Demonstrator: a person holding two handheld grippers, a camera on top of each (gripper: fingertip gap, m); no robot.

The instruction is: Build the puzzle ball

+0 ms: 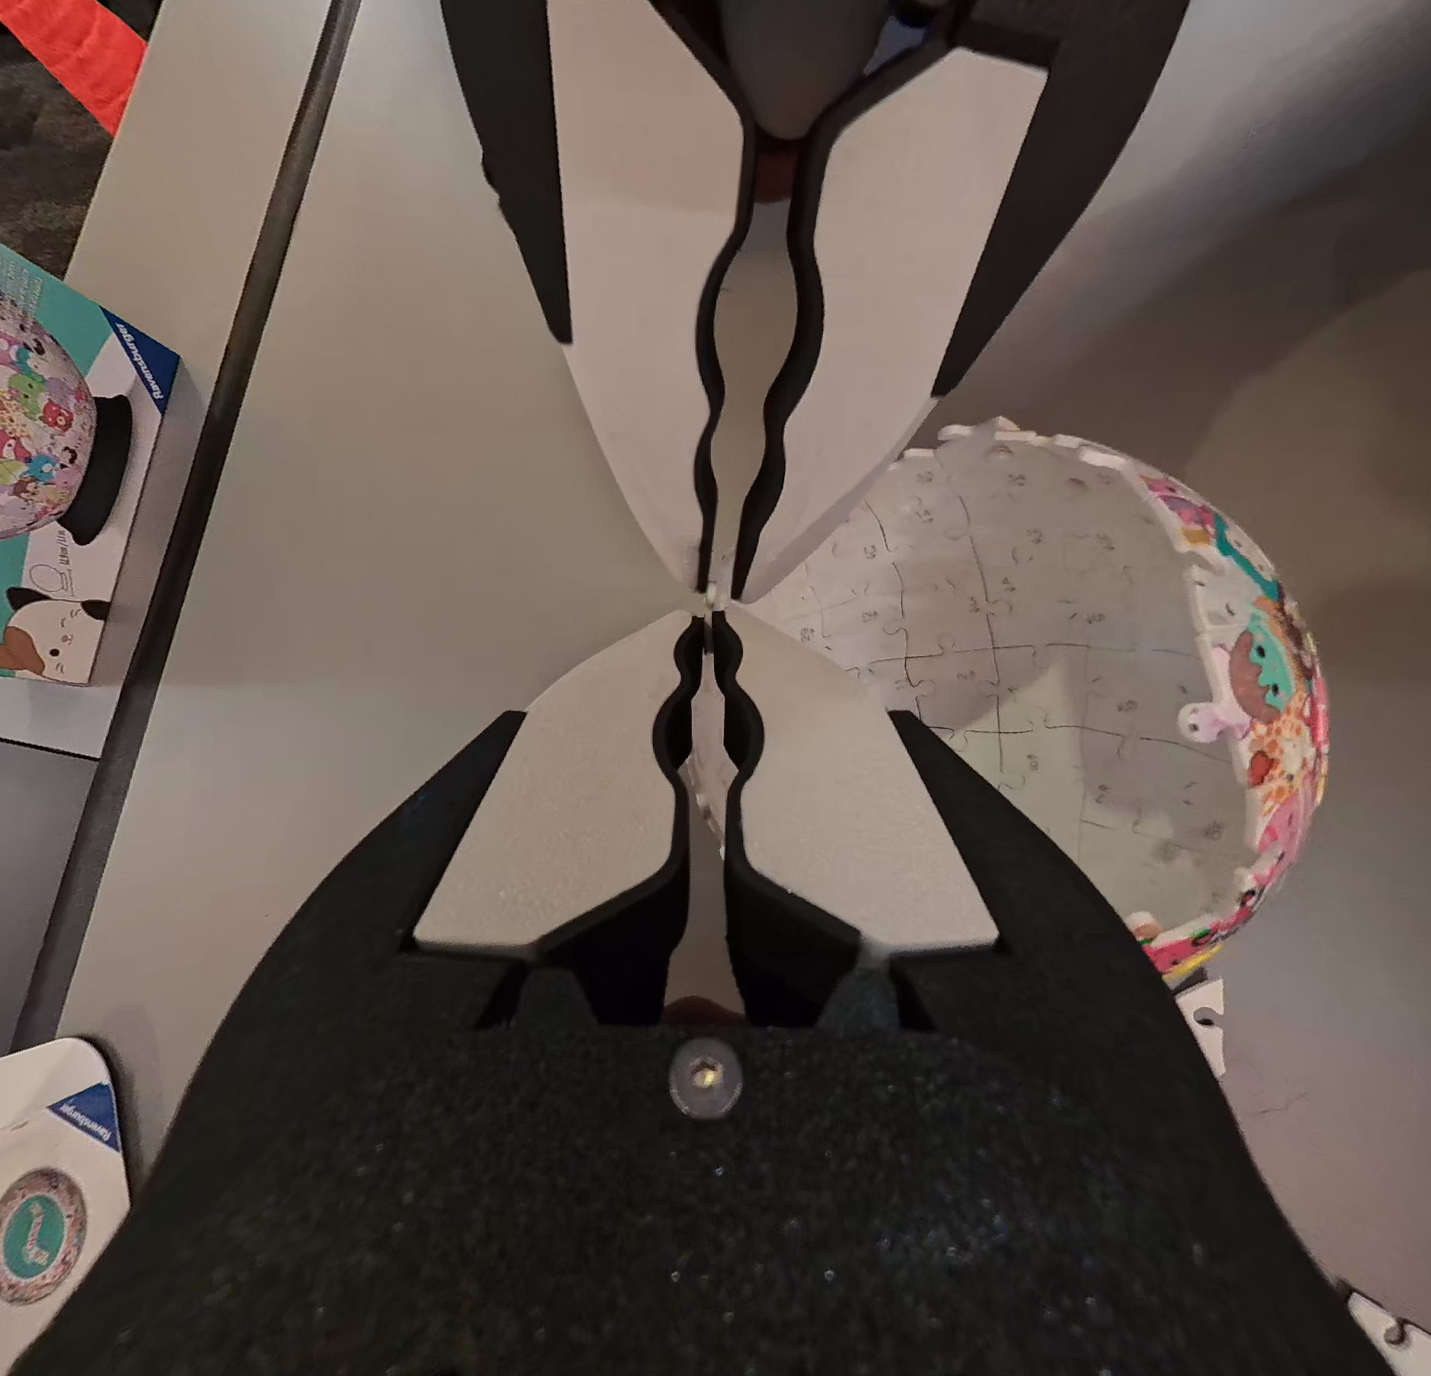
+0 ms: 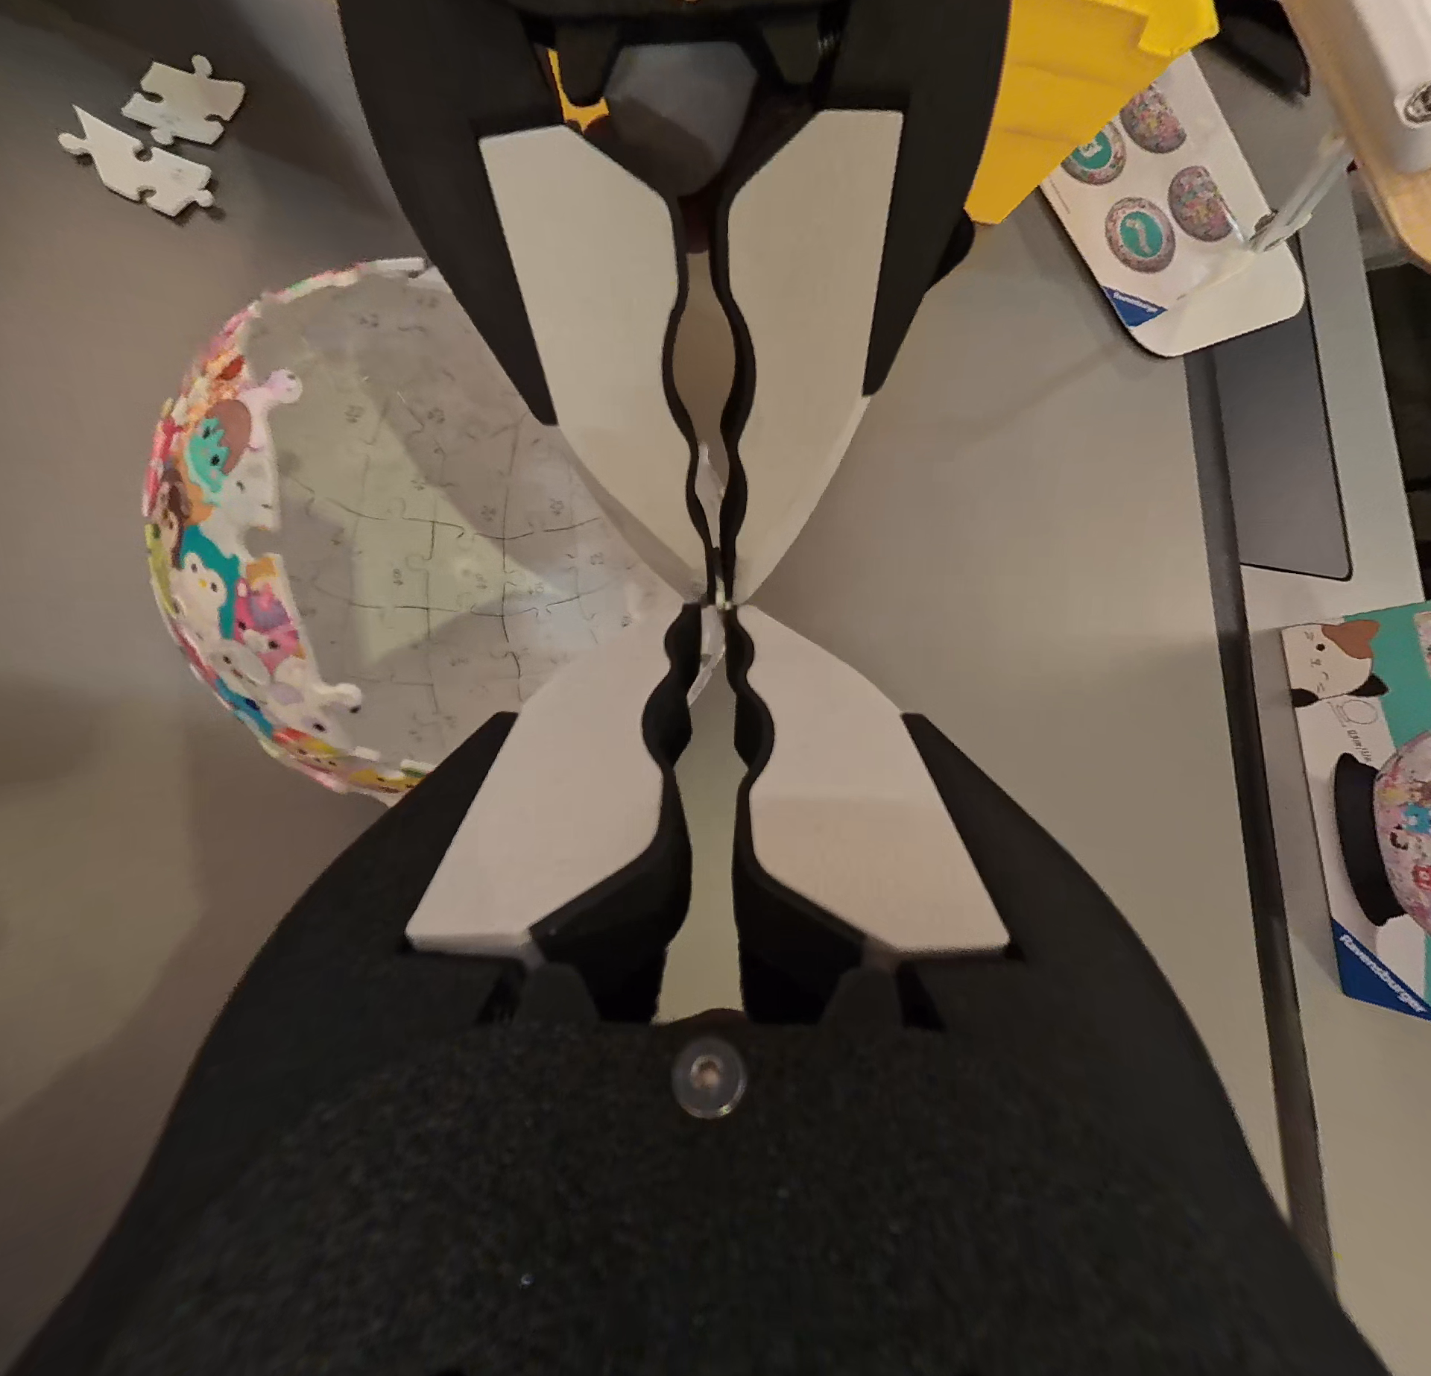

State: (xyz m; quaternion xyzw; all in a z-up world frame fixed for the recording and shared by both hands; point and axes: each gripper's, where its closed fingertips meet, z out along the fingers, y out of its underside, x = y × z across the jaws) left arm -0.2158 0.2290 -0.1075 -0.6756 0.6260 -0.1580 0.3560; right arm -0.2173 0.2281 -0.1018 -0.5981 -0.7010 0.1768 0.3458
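White, a sliver of puzzle piece [image 1: 708, 603] is pinched between the tips of both narrowly closed tools, the left hand-held gripper [image 1: 711, 626] and the right hand-held gripper [image 2: 716, 611] meeting tip to tip. The half-built puzzle ball [image 1: 1084, 688] lies open on the grey table [image 1: 464, 487] at three o'clock in the left view, nine o'clock in the right. So thin a hold could let the piece twist or drop during handover. Its shape and printed side stay hidden.
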